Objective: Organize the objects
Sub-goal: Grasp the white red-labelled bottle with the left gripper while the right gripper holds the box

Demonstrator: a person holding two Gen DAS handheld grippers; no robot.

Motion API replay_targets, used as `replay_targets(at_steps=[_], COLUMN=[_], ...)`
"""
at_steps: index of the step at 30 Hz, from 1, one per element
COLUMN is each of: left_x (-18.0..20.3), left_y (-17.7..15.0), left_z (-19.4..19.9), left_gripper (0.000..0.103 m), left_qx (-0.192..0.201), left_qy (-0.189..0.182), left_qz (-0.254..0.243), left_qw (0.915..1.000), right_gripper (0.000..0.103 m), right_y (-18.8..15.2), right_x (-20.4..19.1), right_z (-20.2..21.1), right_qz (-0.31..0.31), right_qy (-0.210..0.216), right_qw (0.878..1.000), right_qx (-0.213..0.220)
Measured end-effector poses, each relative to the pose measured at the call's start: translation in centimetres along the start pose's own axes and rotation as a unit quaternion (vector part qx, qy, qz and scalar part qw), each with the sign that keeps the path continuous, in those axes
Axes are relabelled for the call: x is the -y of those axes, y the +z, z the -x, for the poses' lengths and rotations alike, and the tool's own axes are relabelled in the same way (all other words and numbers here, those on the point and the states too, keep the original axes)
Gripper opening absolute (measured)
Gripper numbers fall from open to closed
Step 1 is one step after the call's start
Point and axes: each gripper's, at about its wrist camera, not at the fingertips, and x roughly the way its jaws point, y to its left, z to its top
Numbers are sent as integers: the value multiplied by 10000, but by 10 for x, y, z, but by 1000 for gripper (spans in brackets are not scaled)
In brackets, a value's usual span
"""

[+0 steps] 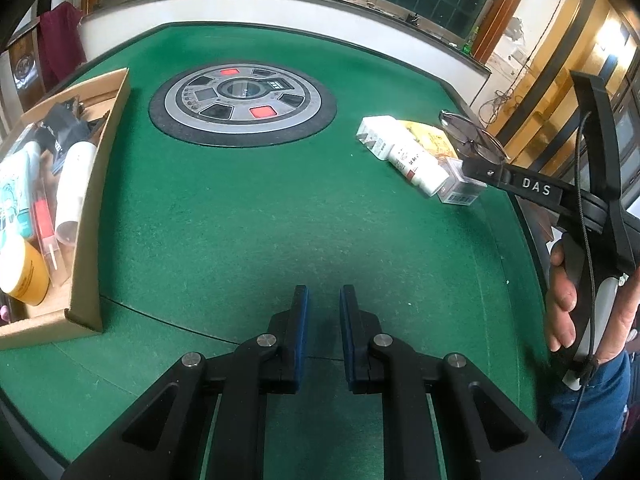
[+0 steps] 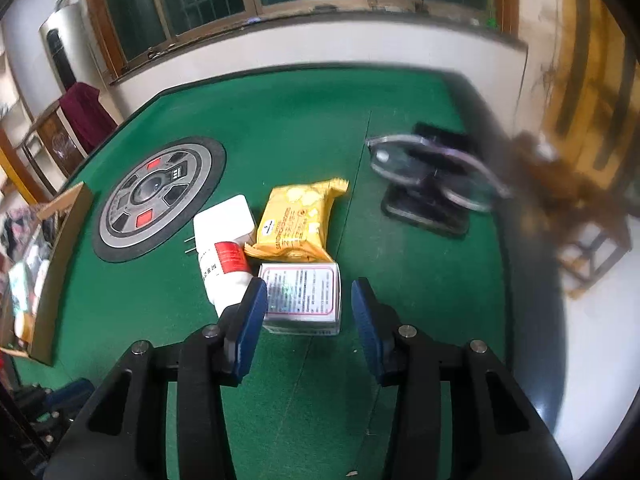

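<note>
Now right claw (image 2: 308, 312) apart over box (image 2: 302, 294); left claw (image 1: 323, 332) narrowly apart; bottle (image 2: 222, 270) lengthwise toward camera.

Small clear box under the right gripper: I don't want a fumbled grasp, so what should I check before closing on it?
1. Right gripper fingers spread wider than the small clear box: ok.
2. Box lined up between the fingers: ok, though nearer the left one.
3. Free room for that finger: not ok, the white bottle lies close beside the box.
4. Fingers low enough to grip: cannot tell.
5. Left gripper empty and apart: ok.
</note>
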Motion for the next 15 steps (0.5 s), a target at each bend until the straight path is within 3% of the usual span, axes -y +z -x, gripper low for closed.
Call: replay_targets(at_steps=[5,7,11,15], left_x=[3,3,4,10], left_y=[0,4,29,54], left_z=[-2,-3,-6,-5], left_gripper=[13,12,12,12], left_qx=[-51,-80,-178,-168], left_qy=[17,-15,-213,-348], left_qz=[-42,-25,149,260], left_qw=[10000,10000,9995,9989], right_gripper=[43,43,43,45], right_y=[2,3,1,0], right_x=[0,6,14,3], right_z=[-7,-10,-7,1], right_qz=[-35,-217,-437,-173], right_qy=[-169,-2,159,120], right_qw=[9998,9997,9989,9998], right_qx=[-20,-77,-94,24])
